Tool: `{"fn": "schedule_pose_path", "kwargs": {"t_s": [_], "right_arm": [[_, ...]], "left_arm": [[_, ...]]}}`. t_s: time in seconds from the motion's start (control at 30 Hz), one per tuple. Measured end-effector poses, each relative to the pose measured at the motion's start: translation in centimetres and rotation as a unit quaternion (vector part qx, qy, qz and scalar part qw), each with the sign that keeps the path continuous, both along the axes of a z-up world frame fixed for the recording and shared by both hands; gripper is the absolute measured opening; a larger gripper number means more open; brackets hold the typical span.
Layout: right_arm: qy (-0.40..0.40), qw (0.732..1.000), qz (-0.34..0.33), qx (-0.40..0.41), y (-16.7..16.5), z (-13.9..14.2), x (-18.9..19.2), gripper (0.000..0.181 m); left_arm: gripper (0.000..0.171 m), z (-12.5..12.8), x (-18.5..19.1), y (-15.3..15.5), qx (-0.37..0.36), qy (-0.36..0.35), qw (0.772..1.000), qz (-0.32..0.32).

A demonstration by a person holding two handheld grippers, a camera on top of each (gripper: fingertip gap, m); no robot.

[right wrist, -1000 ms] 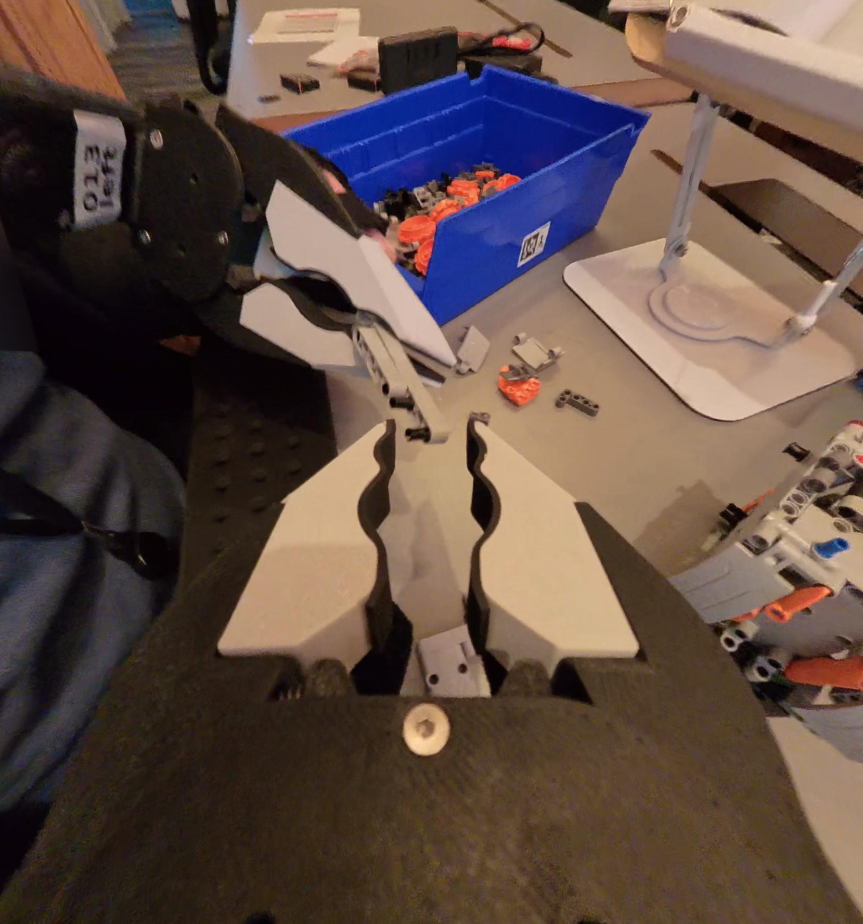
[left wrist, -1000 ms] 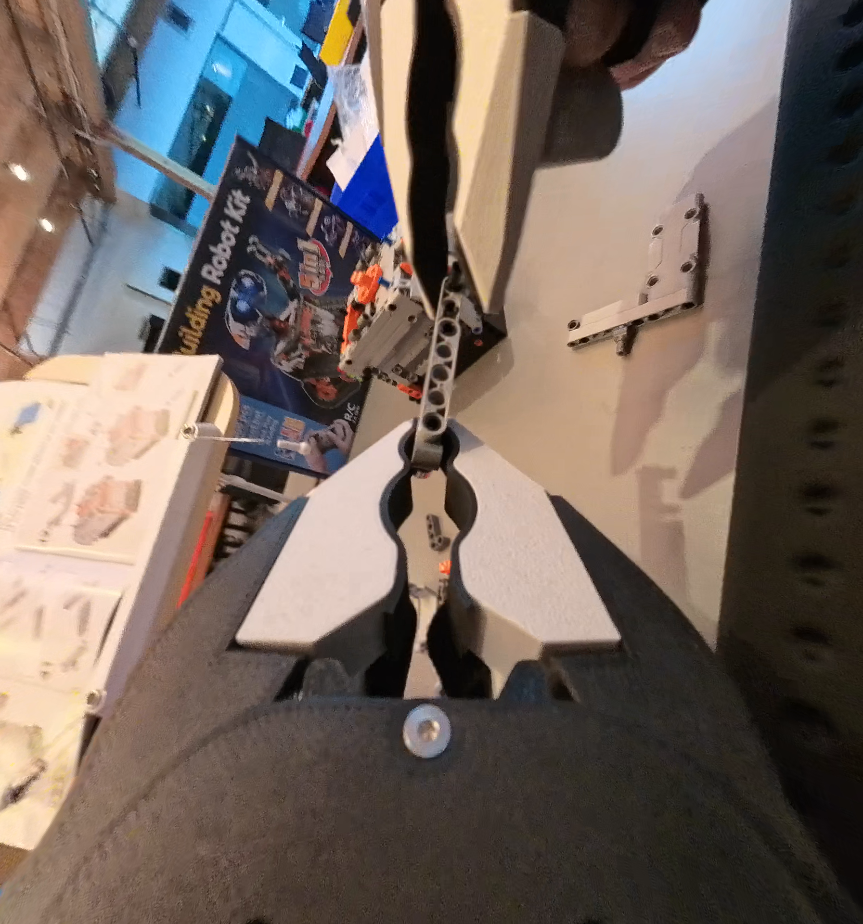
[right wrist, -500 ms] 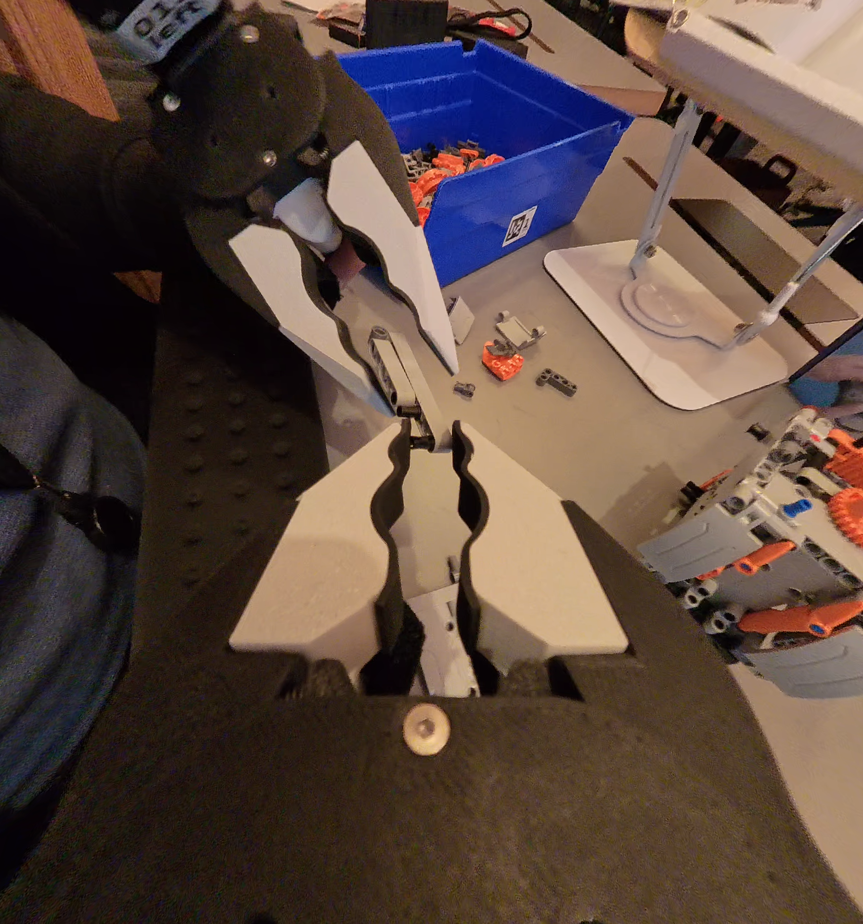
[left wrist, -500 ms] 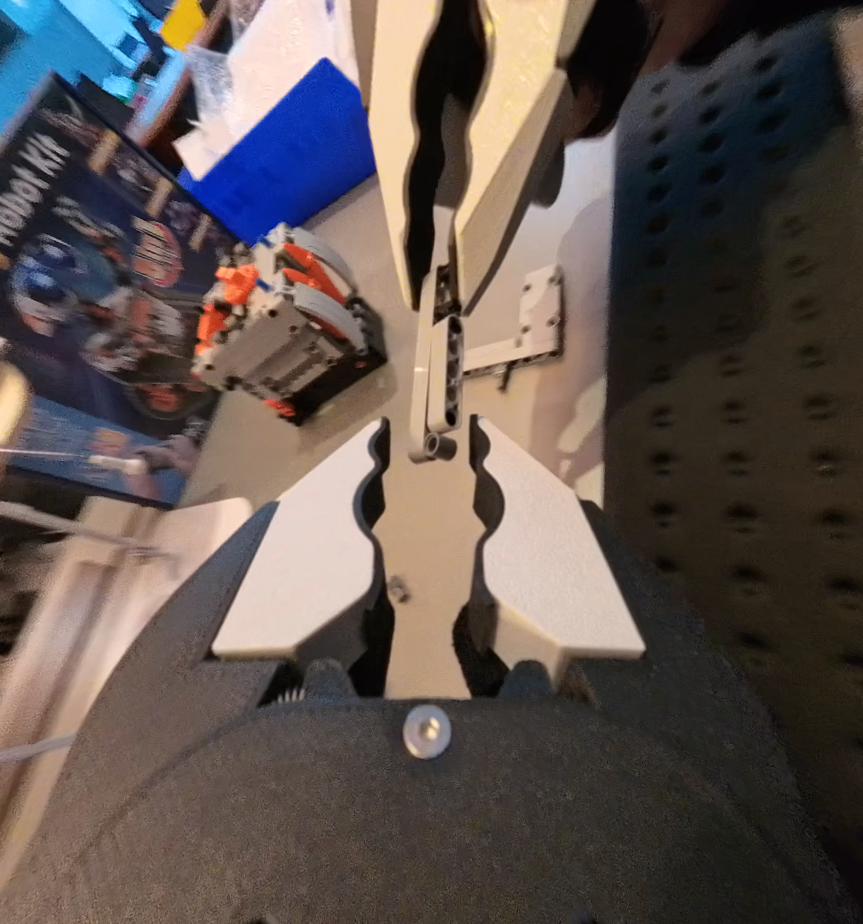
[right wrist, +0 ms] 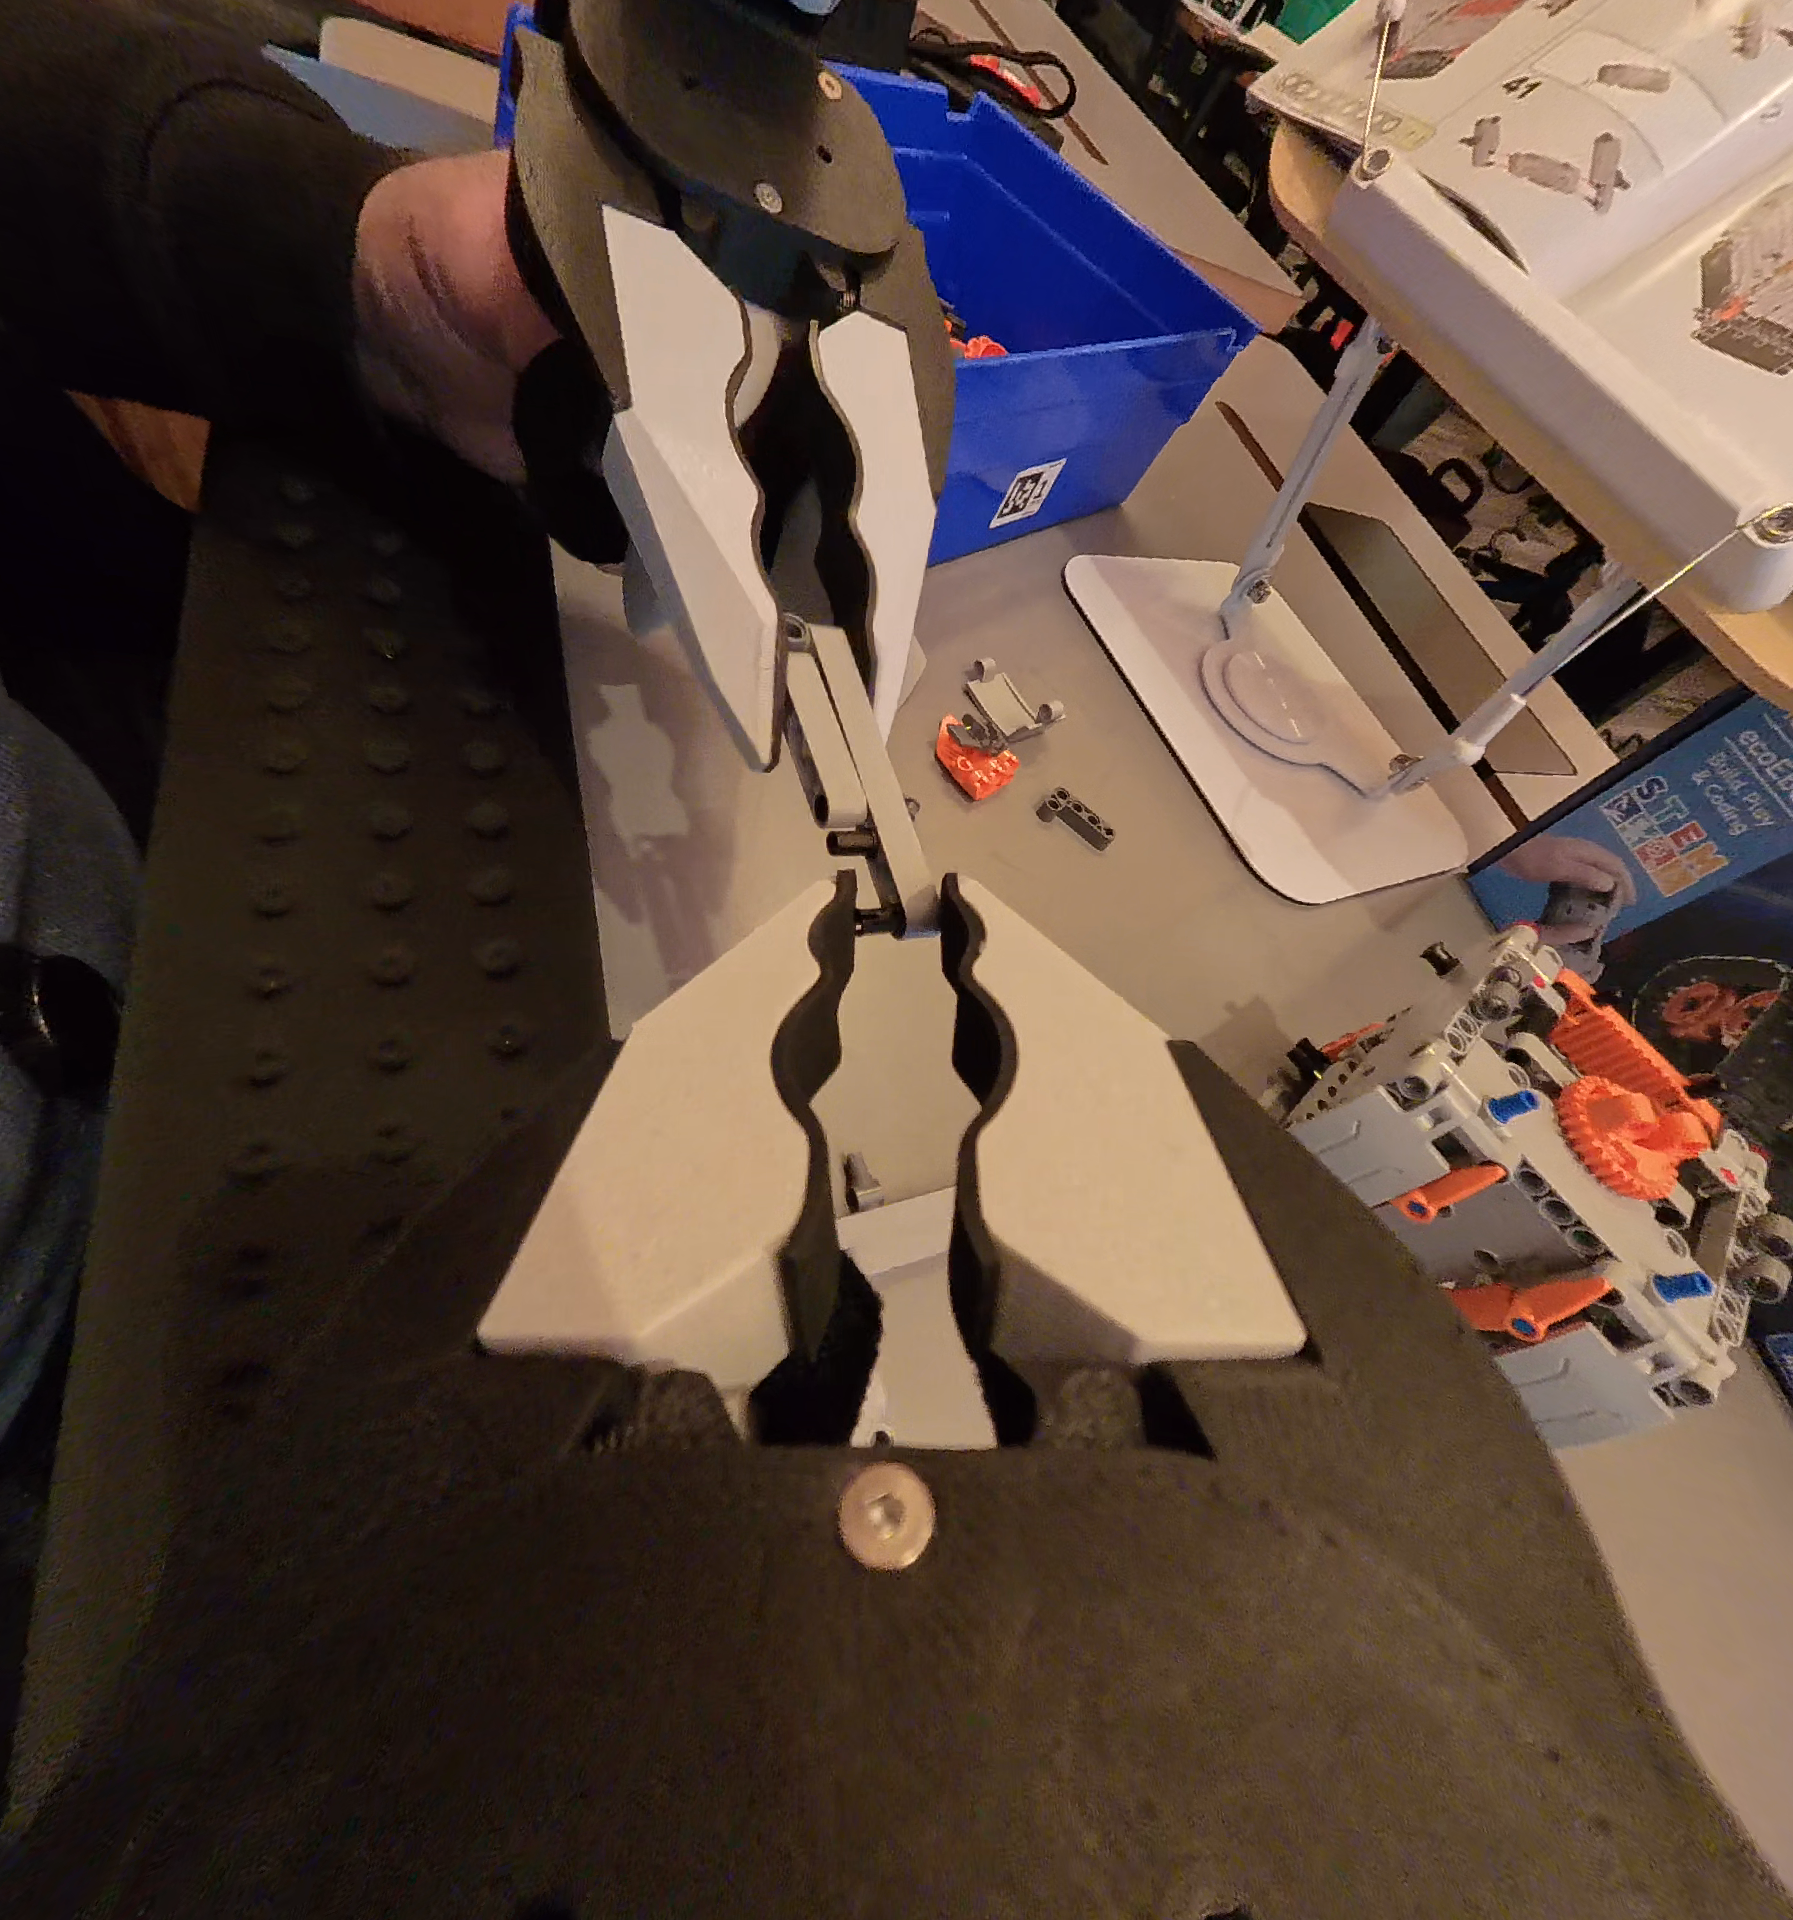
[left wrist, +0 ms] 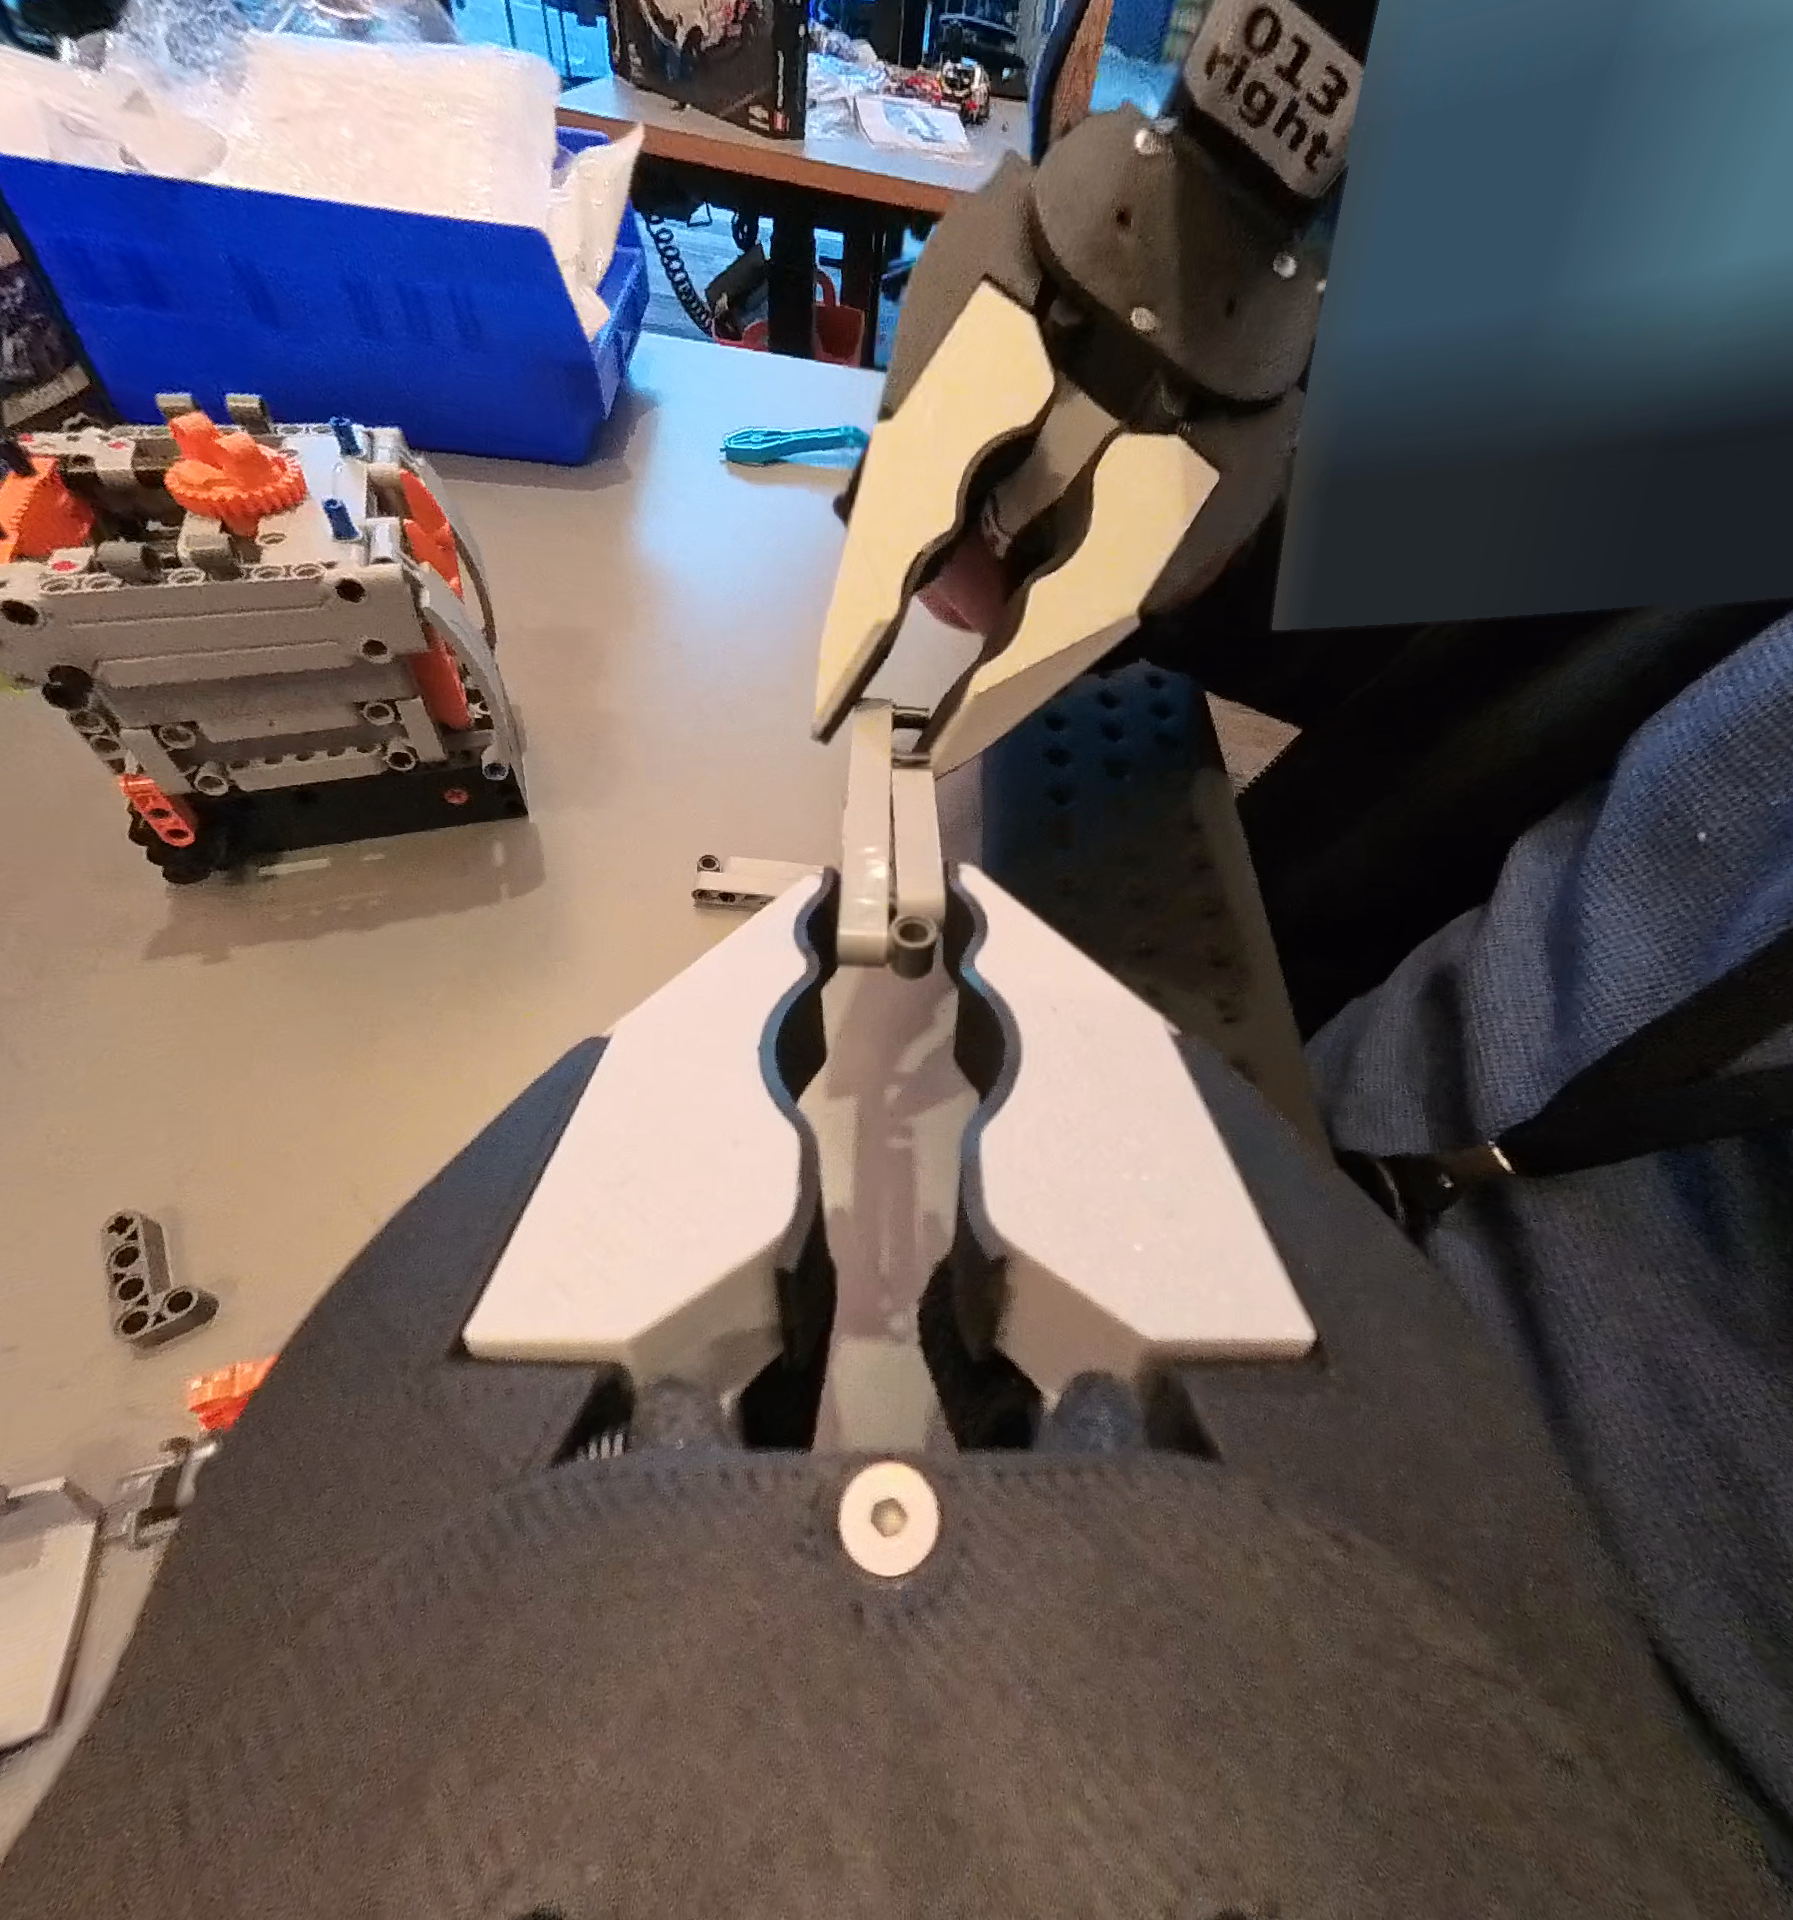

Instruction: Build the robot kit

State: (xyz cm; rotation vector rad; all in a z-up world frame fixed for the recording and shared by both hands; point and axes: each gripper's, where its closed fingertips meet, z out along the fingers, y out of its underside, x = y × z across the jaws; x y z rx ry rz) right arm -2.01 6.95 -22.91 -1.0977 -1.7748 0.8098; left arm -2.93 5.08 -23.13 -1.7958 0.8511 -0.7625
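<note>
Two light grey holed beams, pinned side by side, hang in the air between my two grippers over the grey table. My left gripper is shut on the near end of the beams, where a dark pin sticks out. The right gripper shows at the top of the left wrist view, clamped on the far end. In the right wrist view my right gripper is shut on the beams at a black pin. The left gripper, held by a hand, grips the other end.
A grey, orange and black brick model stands on the table. A blue bin of parts, a white stand with a booklet and a black studded mat surround it. Loose pieces lie about: a dark beam, an orange piece.
My left gripper let go of the beams, swung round to a level view and closed on their end again. My right gripper closed on the other end.
</note>
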Motion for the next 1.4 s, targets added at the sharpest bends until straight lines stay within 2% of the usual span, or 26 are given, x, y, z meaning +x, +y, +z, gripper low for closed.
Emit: {"fn": "schedule_pose_path", "kwargs": {"t_s": [0.3,0.43,0.47,0.63,0.73,0.93,1.03,1.17,1.23,1.3,1.4], "right_arm": [[0.005,1.0,-0.007,0.0,0.1,0.1,-0.2,0.014],[0.012,1.0,-0.004,-0.025,0.1,0.4,0.1,0.016],[0.006,0.999,-0.003,-0.035,0.3,0.4,0.5,0.022],[0.016,0.994,-0.038,-0.098,3.7,2.6,4.3,0.022],[0.0,0.994,-0.033,-0.108,3.7,3.2,5.6,0.024],[-0.088,0.991,0.014,-0.101,-0.5,-0.4,4.1,0.02],[-0.118,0.989,0.006,-0.084,-0.7,-2.4,4.0,0.001],[-0.117,0.989,0.006,-0.092,-0.9,-2.8,4.3,0.0],[-0.116,0.988,0.0,-0.098,-0.7,-2.6,4.6,0.015],[-0.102,0.99,-0.006,-0.095,-0.5,-2.0,4.8,0.021],[-0.119,0.992,-0.025,-0.036,-0.2,-2.7,4.7,0.027]], "left_arm": [[0.015,0.2,-0.2,0.1,0.025,0.032,0.999,0.014],[0.015,0.7,0.0,0.2,0.074,0.065,0.995,0.02],[0.015,0.4,-0.1,0.4,0.068,0.069,0.995,0.028],[0.015,0.8,-0.1,0.6,0.089,0.075,0.993,0.025],[0.015,0.0,1.4,0.4,0.093,0.097,0.991,0.0],[0.015,-1.2,4.5,0.3,0.103,0.132,0.985,-0.038],[0.015,-1.8,5.2,0.3,0.111,0.15,0.981,-0.046],[0.014,-1.8,5.4,0.5,0.107,0.142,0.983,-0.046],[0.015,-1.7,5.3,0.7,0.105,0.138,0.984,-0.042],[0.014,-1.5,5.3,0.8,0.1,0.126,0.986,-0.041],[0.015,-0.9,5.4,1.0,0.094,0.1,0.99,-0.037]]}}
